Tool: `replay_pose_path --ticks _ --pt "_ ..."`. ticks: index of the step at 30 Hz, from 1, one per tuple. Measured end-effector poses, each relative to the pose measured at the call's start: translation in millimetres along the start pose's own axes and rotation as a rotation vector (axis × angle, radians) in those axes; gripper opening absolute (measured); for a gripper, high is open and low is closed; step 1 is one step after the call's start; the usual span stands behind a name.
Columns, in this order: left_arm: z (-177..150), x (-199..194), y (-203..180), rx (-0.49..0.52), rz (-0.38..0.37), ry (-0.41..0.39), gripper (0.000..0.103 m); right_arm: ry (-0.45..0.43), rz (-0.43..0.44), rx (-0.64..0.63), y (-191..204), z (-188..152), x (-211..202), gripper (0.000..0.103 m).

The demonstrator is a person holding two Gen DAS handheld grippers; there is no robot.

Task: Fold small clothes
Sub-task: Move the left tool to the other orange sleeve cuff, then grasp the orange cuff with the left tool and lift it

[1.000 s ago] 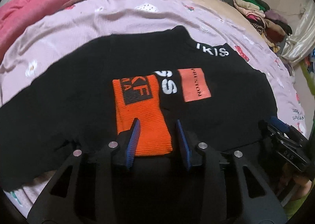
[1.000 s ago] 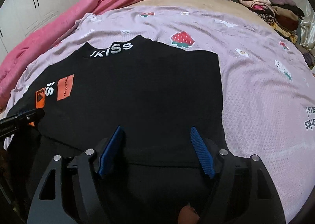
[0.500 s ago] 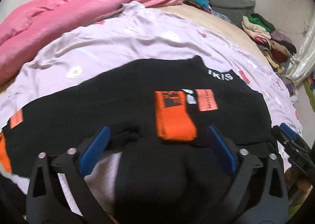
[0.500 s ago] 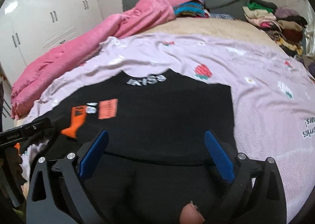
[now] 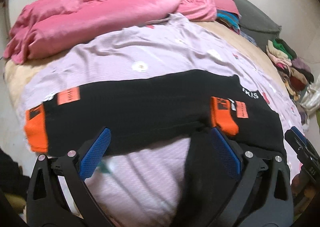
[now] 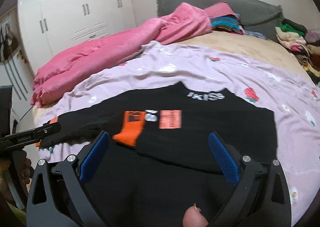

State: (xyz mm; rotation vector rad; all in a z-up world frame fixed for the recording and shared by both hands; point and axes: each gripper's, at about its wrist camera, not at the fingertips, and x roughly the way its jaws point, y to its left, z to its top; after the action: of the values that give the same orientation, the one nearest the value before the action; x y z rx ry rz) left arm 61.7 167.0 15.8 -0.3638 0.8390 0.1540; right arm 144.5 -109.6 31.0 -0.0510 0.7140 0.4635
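A black sweater (image 6: 200, 127) with orange cuffs and white lettering at the collar lies spread on the lilac printed sheet (image 6: 250, 73) near the front edge of the bed (image 6: 240, 45); one sleeve is folded in over its body so that orange cuff (image 5: 224, 117) rests on the black cloth, and the other sleeve reaches toward the bed's left edge. The left gripper (image 5: 160, 155) and the right gripper (image 6: 160, 157) hover over the sweater's near part, and the jaws of each have just been opening and stand wide apart, pressing on nothing. A pink blanket (image 5: 96, 13) is heaped along the bed's far left edge, and a pile of clothes (image 6: 294, 37) sits at its far right corner.
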Motion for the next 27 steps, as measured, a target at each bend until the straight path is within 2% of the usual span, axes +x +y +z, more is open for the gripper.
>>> replay_pose_path --ticks 6,15,25,27 --pt "-9 -11 34 -0.057 0.03 -0.008 0.093 0.003 0.056 -0.081 44 3 7 0.098" --pt "-22 -18 85 -0.171 0.064 0.004 0.093 0.017 0.11 -0.163 89 4 19 0.098" --pt "-35 -13 149 -0.33 0.141 0.014 0.093 0.026 0.141 -0.206 115 2 27 0.098" --pt "-36 -12 159 -0.369 0.134 0.008 0.093 0.031 0.139 -0.203 114 0 29 0.098"
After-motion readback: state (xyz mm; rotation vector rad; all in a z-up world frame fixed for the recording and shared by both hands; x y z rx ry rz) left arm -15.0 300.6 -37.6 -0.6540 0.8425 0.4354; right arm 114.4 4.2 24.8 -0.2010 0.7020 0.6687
